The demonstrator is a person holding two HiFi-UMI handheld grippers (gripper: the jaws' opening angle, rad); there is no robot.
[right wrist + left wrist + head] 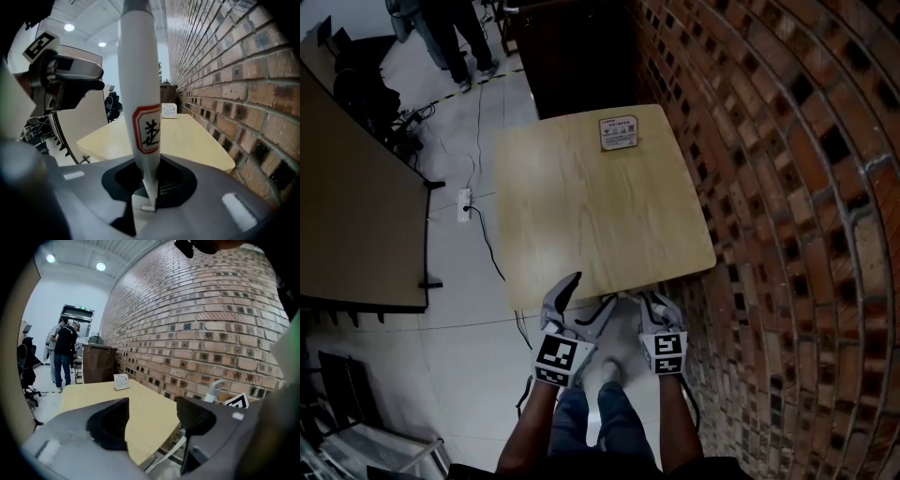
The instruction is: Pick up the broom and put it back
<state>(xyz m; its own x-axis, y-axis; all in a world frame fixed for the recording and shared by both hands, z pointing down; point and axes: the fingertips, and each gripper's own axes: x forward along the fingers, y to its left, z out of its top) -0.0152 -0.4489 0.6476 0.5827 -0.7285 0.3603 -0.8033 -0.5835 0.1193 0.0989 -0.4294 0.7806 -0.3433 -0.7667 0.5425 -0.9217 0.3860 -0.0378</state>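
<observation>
The broom shows as a white handle (139,93) with a red-framed label, standing upright through my right gripper (147,183), which is shut on it. In the left gripper view the handle's looped top end (215,389) sticks up beside the right gripper's marker cube. My left gripper (152,417) is open with nothing between its pads. It hangs level with the broom, just left of it. In the head view both grippers, left (565,302) and right (660,309), sit side by side at the table's near edge. The broom head is not visible.
A light wooden table (581,206) lies straight ahead, with a small card stand (619,133) at its far end. A brick wall (787,187) runs close on the right. A dark cabinet (581,56) stands beyond the table. A desk (356,206), floor cables (478,225) and people (455,37) are to the left.
</observation>
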